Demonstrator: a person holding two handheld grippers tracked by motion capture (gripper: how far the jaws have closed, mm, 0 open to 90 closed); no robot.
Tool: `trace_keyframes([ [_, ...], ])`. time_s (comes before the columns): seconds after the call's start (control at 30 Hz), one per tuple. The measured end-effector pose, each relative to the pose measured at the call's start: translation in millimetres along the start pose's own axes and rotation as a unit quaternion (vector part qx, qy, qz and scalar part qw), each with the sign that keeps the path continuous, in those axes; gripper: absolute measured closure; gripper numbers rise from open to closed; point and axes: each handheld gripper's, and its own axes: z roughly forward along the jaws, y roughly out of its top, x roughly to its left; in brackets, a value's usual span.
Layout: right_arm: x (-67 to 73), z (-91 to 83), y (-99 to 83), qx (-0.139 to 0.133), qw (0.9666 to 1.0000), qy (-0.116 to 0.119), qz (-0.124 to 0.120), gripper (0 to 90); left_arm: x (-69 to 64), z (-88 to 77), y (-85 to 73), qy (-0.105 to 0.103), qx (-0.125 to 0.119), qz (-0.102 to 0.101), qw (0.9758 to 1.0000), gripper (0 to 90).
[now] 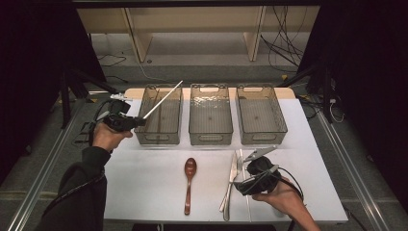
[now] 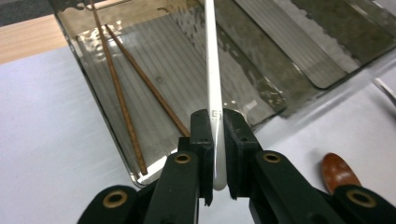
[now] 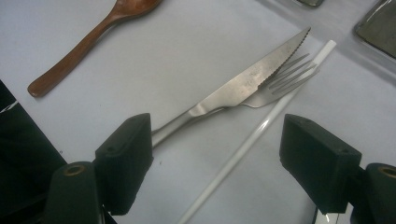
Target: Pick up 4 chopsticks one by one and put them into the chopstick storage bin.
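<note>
We are holding the left gripper [image 1: 139, 121] out beside the left bin [image 1: 159, 115], the sleeved forearm reaching up from the near left corner of the white table [image 1: 144, 192]. Its jaws are clamping together on a white chopstick [image 1: 162, 99], which is slanting up and away over that bin; in the left gripper view the stick [image 2: 212, 79] is running straight up between the black pads and its far tip is running off the top edge. Inside the left bin [image 2: 88, 84], two brown chopsticks [image 2: 122, 100] are lying on the ribbed floor.

We are resting the right gripper [image 1: 240, 185] low over the table, in front of the right bin [image 1: 262, 115], the hand [image 1: 281, 197] coming in from the near edge. Its jaws are standing wide apart around empty space [image 3: 215, 154], just short of a knife [image 3: 233, 91], a fork [image 3: 285, 77] partly hidden beneath the knife's blade, and a second white chopstick [image 3: 252, 135] lying on the table beside them. The wooden spoon [image 1: 189, 185] is lying in front of the middle bin [image 1: 210, 115]; its bowl is being cut off in the right gripper view, and we are seeing only a corner of it behind the left gripper's own body.
</note>
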Motion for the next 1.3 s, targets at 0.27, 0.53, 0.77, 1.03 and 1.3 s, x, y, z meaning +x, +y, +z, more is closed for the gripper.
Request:
trace_keyframes([
  [0.27, 0.2, 0.5, 0.2, 0.000, 1.0000, 0.002, -0.001, 26.4, 8.2, 14.4, 2.5, 0.023, 0.012, -0.016, 0.9995, 82.7],
  [0.53, 0.3, 1.0, 0.3, 0.000, 1.0000, 0.002, -0.005, 26.5, 8.8, 31.0, 4.4, 0.046, 0.037, -0.026, 0.9979, 82.5],
  [0.77, -0.1, 0.4, 0.0, -0.001, 1.0000, 0.004, -0.007, 26.6, 9.5, 38.3, 4.4, 0.054, 0.050, -0.053, 0.9959, 67.2],
  [1.03, -1.2, -0.3, 0.2, 0.000, 1.0000, -0.005, 0.000, 26.6, -6.8, 17.9, 2.5, 0.009, 0.024, -0.073, 0.9970, 36.1],
  [1.3, -3.2, 6.5, -1.9, 0.025, 0.9993, -0.022, 0.016, 27.5, -34.3, -7.5, -15.6, -0.033, 0.003, -0.056, 0.9979, 25.3],
])
